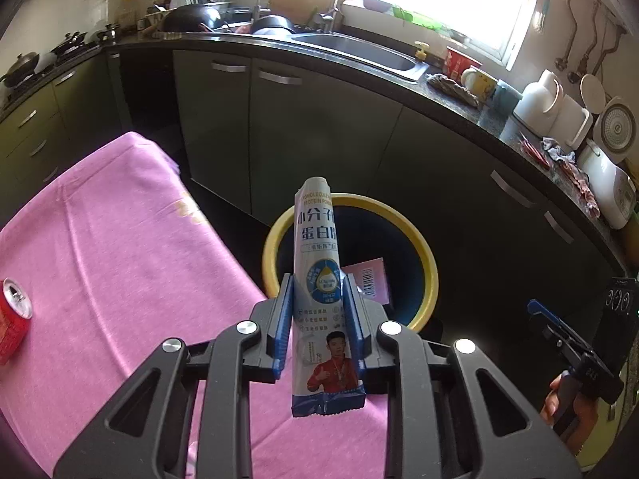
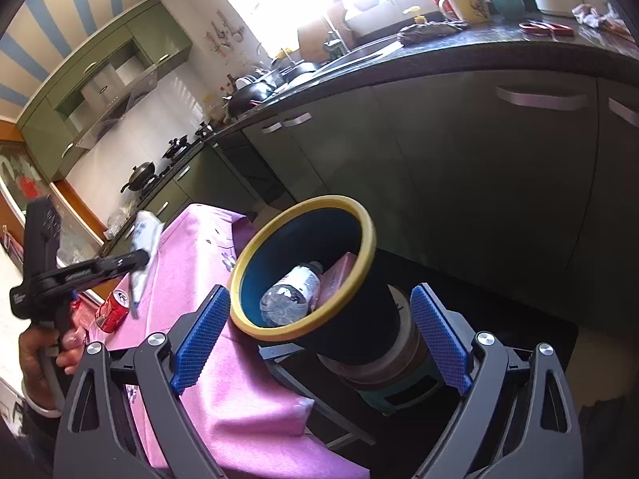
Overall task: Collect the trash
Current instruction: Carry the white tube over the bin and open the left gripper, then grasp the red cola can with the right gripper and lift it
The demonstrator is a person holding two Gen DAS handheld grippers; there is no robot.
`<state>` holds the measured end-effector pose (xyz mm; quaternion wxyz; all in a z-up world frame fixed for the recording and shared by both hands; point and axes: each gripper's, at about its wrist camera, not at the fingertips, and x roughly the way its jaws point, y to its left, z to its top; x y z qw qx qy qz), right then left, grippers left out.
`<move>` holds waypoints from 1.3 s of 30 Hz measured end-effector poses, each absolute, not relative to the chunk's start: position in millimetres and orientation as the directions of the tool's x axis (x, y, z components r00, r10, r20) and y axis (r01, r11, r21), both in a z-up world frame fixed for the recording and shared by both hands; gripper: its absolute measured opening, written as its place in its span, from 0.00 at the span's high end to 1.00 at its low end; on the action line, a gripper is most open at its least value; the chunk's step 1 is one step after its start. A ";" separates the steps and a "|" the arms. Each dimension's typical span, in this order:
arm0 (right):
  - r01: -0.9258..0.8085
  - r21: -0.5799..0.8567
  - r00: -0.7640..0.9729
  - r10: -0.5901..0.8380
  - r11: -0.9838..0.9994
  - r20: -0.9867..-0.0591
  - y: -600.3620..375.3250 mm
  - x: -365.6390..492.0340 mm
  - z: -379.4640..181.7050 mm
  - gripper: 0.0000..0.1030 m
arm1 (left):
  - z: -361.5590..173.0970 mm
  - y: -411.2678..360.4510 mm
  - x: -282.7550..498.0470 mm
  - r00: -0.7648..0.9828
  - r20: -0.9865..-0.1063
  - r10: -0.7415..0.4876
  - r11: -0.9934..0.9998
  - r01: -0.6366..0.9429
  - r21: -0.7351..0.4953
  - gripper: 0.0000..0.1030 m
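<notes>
My left gripper (image 1: pixel 318 291) is shut on a white and blue protein powder sachet (image 1: pixel 318 247), held upright just in front of the yellow-rimmed dark bin (image 1: pixel 271 247). A pink box (image 1: pixel 373 279) lies inside the bin. In the right wrist view the bin (image 2: pixel 279 329) also holds a clear plastic bottle (image 2: pixel 293 291) beside the pink box (image 2: pixel 337 275). My right gripper (image 2: pixel 319 333) stands open and empty near the bin's side. A red soda can (image 1: pixel 12 315) lies on the pink cloth (image 1: pixel 120 239); the red can (image 2: pixel 114 309) shows at the left in the right wrist view, under the left gripper (image 2: pixel 137 259) with the sachet (image 2: pixel 143 239).
The pink cloth (image 2: pixel 223 379) covers a table next to the bin. Green kitchen cabinets (image 1: pixel 287 127) run behind under a dark counter (image 1: pixel 451 95) with a sink (image 1: pixel 359 50), pans, mugs and appliances. A hand (image 2: pixel 44 355) holds the left gripper's handle.
</notes>
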<state>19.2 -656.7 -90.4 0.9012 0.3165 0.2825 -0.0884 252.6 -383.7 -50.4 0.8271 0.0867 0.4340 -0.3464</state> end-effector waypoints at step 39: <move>0.013 0.441 0.791 0.260 0.897 -0.553 -541.9 77.2 -54.5 0.11 | 21.6 -175.9 162.7 0.743 -0.540 -0.395 0.906 0.412 -0.095 0.07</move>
